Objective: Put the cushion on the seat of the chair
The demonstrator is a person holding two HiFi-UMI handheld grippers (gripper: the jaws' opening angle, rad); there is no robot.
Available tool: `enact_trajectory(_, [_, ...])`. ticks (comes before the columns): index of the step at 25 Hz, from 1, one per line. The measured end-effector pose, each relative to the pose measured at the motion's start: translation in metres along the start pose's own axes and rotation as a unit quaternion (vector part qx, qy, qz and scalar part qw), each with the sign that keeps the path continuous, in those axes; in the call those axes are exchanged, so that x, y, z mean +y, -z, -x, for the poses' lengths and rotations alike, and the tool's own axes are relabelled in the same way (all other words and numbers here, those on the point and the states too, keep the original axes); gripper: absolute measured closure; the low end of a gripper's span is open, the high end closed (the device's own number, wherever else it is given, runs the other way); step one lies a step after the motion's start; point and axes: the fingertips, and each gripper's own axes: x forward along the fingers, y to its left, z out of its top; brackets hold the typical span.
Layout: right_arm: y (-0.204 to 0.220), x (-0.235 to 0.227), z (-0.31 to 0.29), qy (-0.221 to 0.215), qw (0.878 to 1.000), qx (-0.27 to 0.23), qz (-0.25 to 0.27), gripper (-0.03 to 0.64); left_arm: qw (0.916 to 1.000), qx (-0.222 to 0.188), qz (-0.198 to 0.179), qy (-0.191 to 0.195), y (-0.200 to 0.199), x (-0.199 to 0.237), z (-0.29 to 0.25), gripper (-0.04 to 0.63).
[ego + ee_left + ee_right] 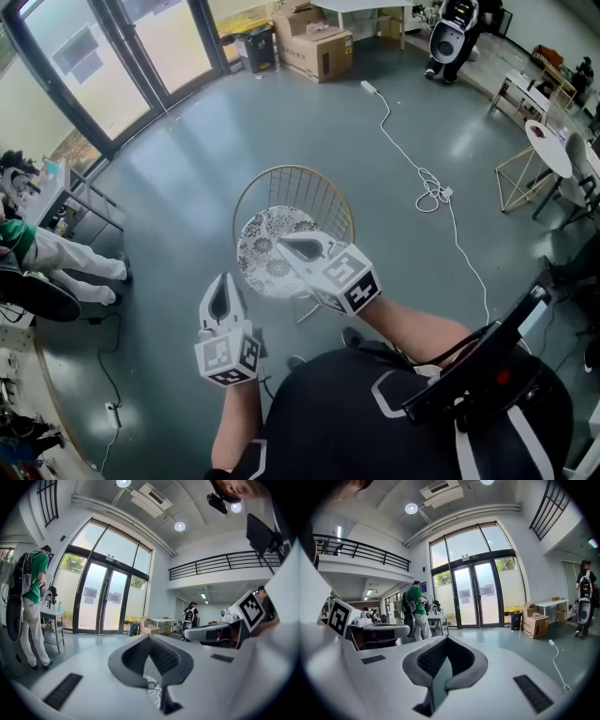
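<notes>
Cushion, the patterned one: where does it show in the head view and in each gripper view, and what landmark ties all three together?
Head view: cushion at centre, over the chair's seat.
Left gripper view: a patterned sliver low centre, between the tongs.
Right gripper view: not in it.
Shared landmark: the cardboard boxes, in all three.
</notes>
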Motion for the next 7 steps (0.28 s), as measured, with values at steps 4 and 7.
enact_trajectory(4, [0.0002, -0.0027, 0.001, 0.002, 1.0, 0.0, -0.003, 0.607, 1.0, 0.001, -0.002, 0.004, -0.0008, -0.0023, -0.0009, 0.586])
enact_trajectory(7, [-0.0004, -0.0047, 0.0023, 0.003, 1.0, 0.002, -0.003, 0.607, 1.0, 0.002, -0.001, 0.005, -0.0022, -0.0039, -0.0001, 0.586])
